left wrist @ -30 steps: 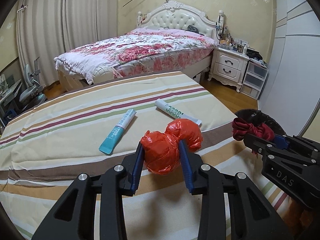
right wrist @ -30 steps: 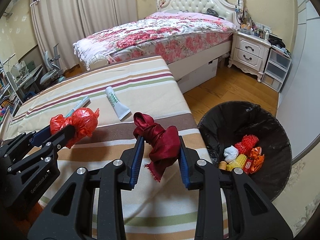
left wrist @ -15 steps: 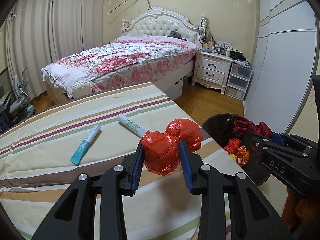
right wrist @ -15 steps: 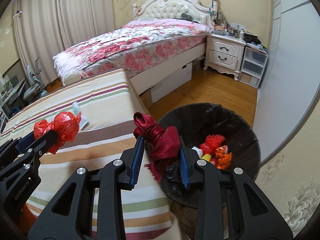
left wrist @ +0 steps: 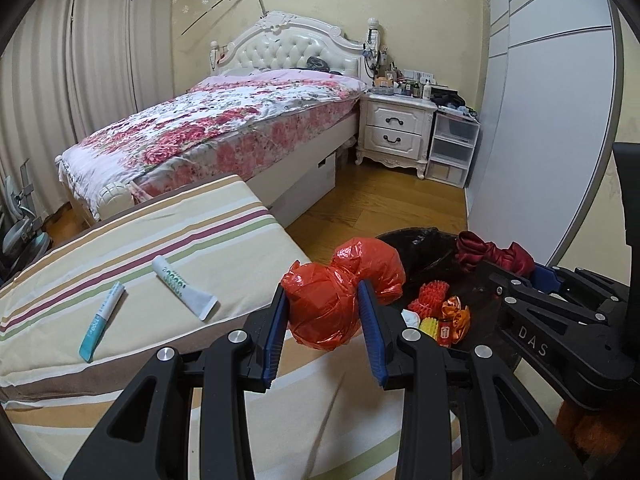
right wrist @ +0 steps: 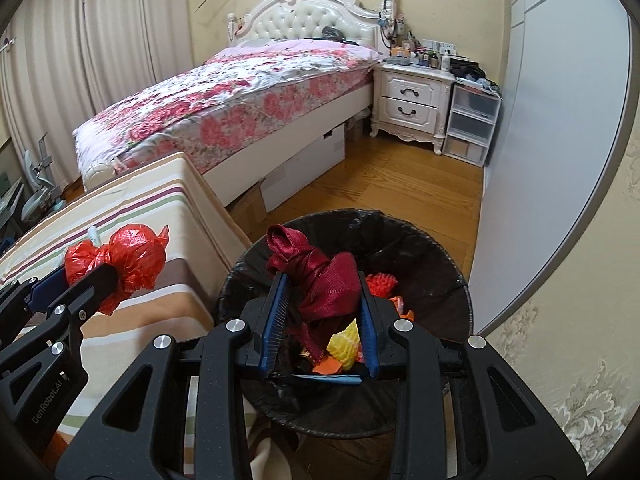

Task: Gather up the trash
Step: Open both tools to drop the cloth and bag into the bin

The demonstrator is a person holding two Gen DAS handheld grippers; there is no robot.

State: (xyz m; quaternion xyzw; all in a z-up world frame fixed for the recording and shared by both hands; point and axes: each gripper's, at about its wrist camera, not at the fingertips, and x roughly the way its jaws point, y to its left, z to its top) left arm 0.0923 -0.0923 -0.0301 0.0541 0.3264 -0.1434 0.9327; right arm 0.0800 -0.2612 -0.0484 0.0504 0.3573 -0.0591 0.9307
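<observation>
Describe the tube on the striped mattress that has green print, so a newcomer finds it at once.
Start at the striped mattress in front of the floral bed. Two tubes lie on its top; take the white tube nearer the bin-side edge. It is fatter, with green print and a flat crimped end, unlike the slim teal-tipped tube beside it.

right gripper (left wrist: 496, 258) body: "DAS"
left gripper (right wrist: 92, 276) body: "GenRobot.AI"
teal tube (left wrist: 102, 322): "1200", partly legible
white tube (left wrist: 182, 286): green digits, unclear
</observation>
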